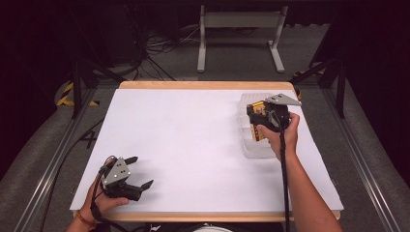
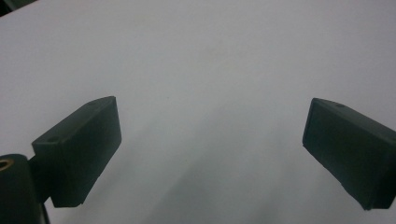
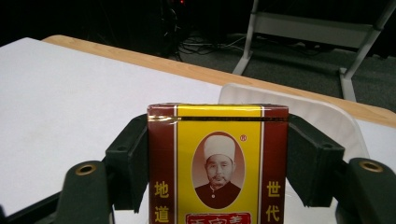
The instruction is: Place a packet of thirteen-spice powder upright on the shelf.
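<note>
A yellow and dark red box (image 3: pixel 217 163) with a printed portrait and Chinese characters is clamped between the jaws of my right gripper (image 3: pixel 217 154). In the high view the box (image 1: pixel 257 126) is held above a clear plastic container (image 1: pixel 251 145) at the table's right side, with the right gripper (image 1: pixel 263 116) shut on it. My left gripper (image 1: pixel 140 173) rests near the front left of the white table (image 1: pixel 183 140), open with nothing between its fingers (image 2: pixel 77 154).
The clear container's rim (image 3: pixel 299 105) lies just beyond the held box. The table's wooden far edge (image 1: pixel 203 85) borders dark floor with cables and a white metal frame (image 1: pixel 239 34). Black rails run along both sides.
</note>
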`<move>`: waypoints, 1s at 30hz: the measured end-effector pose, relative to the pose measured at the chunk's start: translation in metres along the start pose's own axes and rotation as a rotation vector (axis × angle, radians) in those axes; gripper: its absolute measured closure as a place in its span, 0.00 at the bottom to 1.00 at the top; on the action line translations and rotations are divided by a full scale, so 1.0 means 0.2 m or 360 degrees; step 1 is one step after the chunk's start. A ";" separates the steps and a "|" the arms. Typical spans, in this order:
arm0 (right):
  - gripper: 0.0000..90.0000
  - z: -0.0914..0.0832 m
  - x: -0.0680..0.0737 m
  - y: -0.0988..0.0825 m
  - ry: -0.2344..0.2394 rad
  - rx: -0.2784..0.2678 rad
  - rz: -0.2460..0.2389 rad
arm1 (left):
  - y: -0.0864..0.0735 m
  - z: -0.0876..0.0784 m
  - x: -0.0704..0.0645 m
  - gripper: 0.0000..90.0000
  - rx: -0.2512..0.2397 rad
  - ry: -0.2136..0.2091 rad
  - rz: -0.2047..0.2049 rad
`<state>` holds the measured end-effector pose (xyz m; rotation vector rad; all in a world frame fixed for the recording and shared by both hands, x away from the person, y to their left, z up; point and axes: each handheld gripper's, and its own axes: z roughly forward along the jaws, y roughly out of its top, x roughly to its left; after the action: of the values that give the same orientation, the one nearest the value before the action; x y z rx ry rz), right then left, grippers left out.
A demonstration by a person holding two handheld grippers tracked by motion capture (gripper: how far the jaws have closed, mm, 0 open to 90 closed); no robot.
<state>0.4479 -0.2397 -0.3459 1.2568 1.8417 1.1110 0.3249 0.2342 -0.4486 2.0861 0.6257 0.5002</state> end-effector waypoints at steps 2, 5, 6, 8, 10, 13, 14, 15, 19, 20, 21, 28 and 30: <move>0.36 0.01 -0.01 -0.01 -0.0015 0.0012 0.0021 | 0.00 0.00 0.00 0.06 -0.0002 -0.0001 -0.0004; 0.36 0.02 -0.03 -0.01 -0.0026 0.0026 0.0046 | 0.00 0.00 0.00 0.06 0.0003 0.0001 0.0000; 0.36 0.02 -0.03 -0.01 -0.0023 0.0028 0.0050 | 0.00 0.00 0.00 0.06 0.0005 0.0000 0.0006; 0.36 0.02 -0.04 -0.02 -0.0032 0.0046 0.0052 | 0.00 0.00 0.00 0.06 0.0002 0.0002 0.0009; 0.36 0.02 -0.04 -0.02 -0.0036 0.0048 0.0055 | 0.00 0.00 0.00 0.06 0.0003 -0.0001 0.0005; 0.36 0.02 -0.04 -0.02 -0.0035 0.0056 0.0045 | 0.00 0.00 0.00 0.06 0.0007 -0.0006 0.0007; 0.36 0.02 -0.05 -0.02 -0.0036 0.0060 0.0041 | 0.00 0.00 0.00 0.06 0.0008 -0.0007 0.0009; 0.36 0.02 -0.05 -0.02 -0.0036 0.0060 0.0041 | 0.00 0.00 0.00 0.06 0.0008 -0.0007 0.0009; 0.35 0.01 -0.05 -0.02 -0.0035 0.0087 0.0041 | 0.00 0.00 0.00 0.06 0.0015 -0.0007 0.0003; 0.34 0.00 -0.05 -0.02 -0.0040 0.0103 0.0033 | 0.00 0.00 0.00 0.06 0.0013 -0.0006 0.0005; 0.34 0.00 -0.05 -0.02 -0.0041 0.0109 0.0028 | 0.00 0.00 0.00 0.06 0.0015 -0.0008 0.0006; 0.33 -0.04 -0.06 -0.01 -0.0045 0.0150 0.0007 | 0.00 0.00 0.00 0.06 0.0016 -0.0009 0.0013; 0.33 -0.05 -0.06 -0.01 -0.0048 0.0165 -0.0009 | 0.00 0.00 0.00 0.06 0.0012 -0.0009 0.0011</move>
<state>0.4421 -0.2545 -0.3425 1.3191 1.8999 0.9990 0.3247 0.2330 -0.4492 2.0967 0.6186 0.4966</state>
